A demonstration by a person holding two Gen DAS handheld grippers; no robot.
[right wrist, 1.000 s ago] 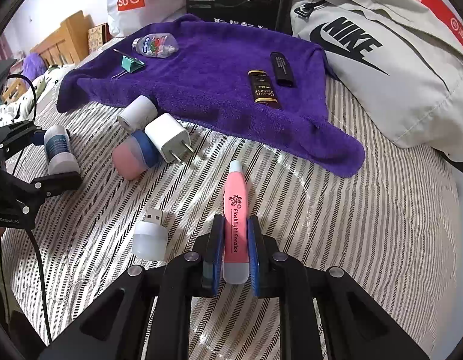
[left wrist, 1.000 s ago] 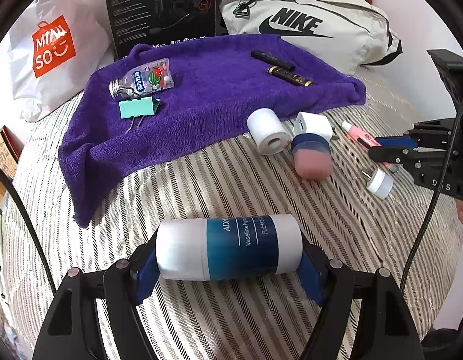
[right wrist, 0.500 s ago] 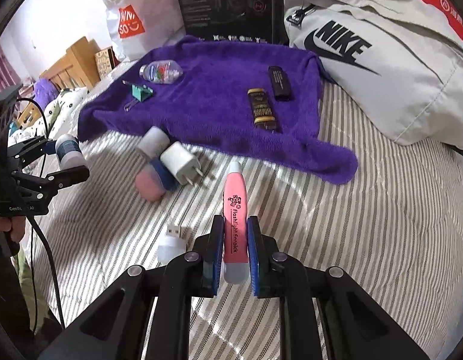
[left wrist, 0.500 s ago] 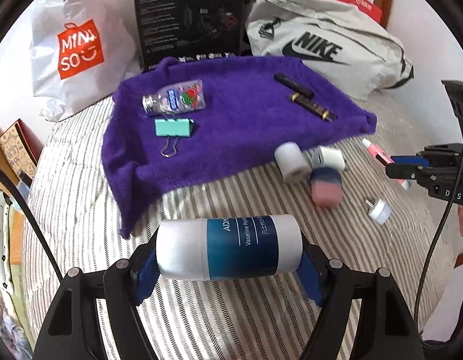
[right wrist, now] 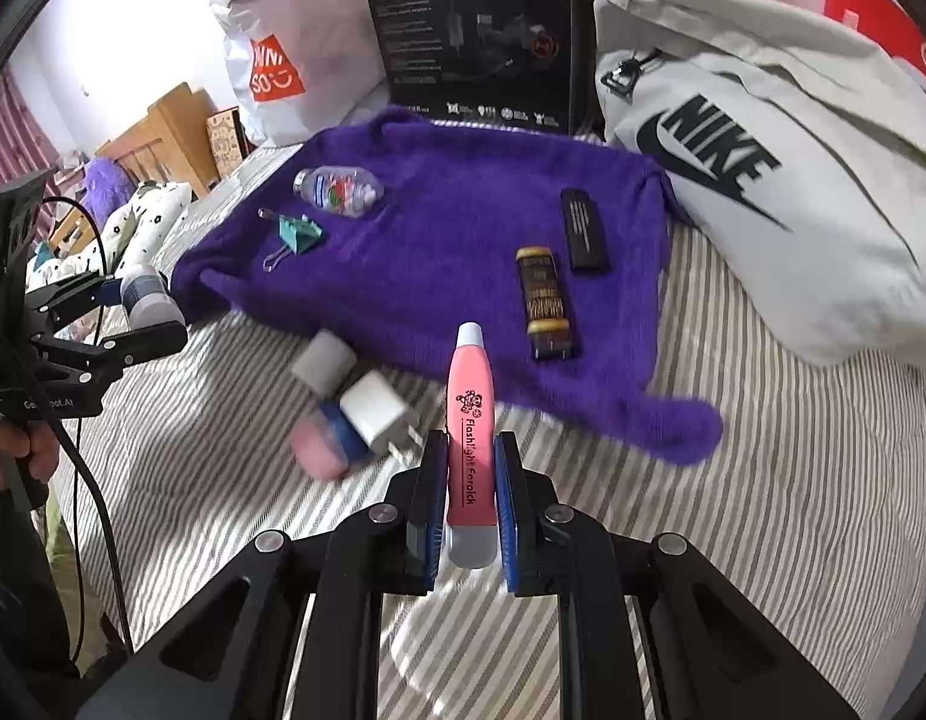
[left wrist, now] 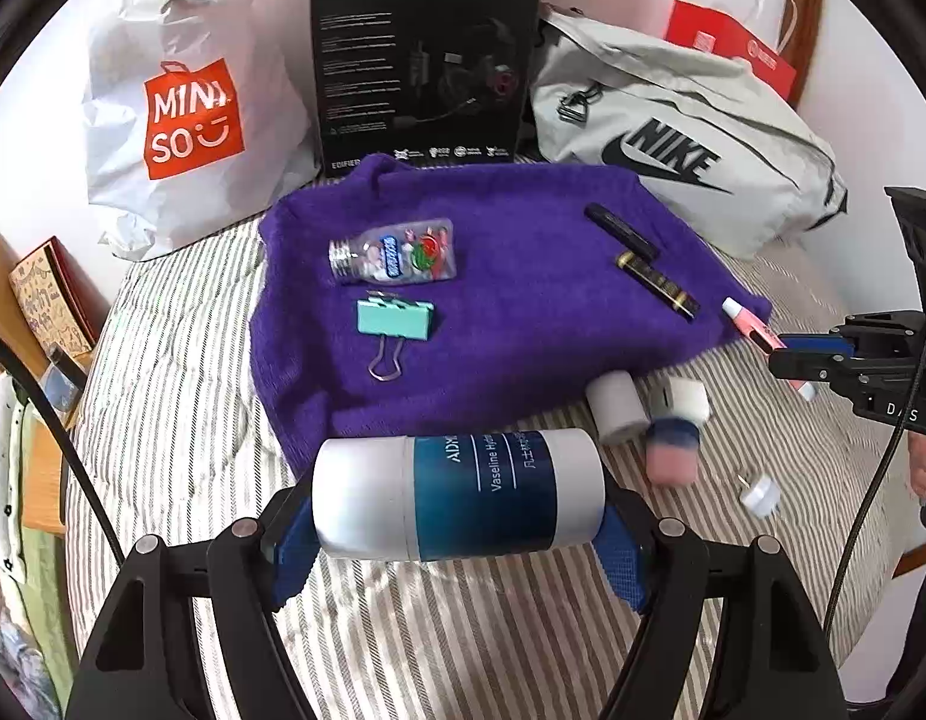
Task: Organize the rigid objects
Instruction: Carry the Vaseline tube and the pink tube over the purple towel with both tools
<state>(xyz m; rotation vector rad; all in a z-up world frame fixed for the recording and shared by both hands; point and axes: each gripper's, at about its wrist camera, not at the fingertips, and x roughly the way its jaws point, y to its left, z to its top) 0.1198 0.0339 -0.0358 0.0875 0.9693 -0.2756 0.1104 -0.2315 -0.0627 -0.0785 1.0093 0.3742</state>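
Both hands look mid-carry toward the purple towel [left wrist: 523, 276] spread on the bed [left wrist: 181, 420]: the left tool [left wrist: 457, 534] is closed end to end on a white-and-blue lotion jar [left wrist: 457, 495], held crosswise above the towel's near edge with its long axis running left to right. The right tool [right wrist: 469, 501] pinches the tail of a pink flashlight pen [right wrist: 472, 420], its white tip pointing straight ahead at the towel. Next, I judge, each must lower onto bare towel beside the bottle [left wrist: 394, 252], clip [left wrist: 394, 319] and two dark sticks [right wrist: 547, 300] before the jaws part.
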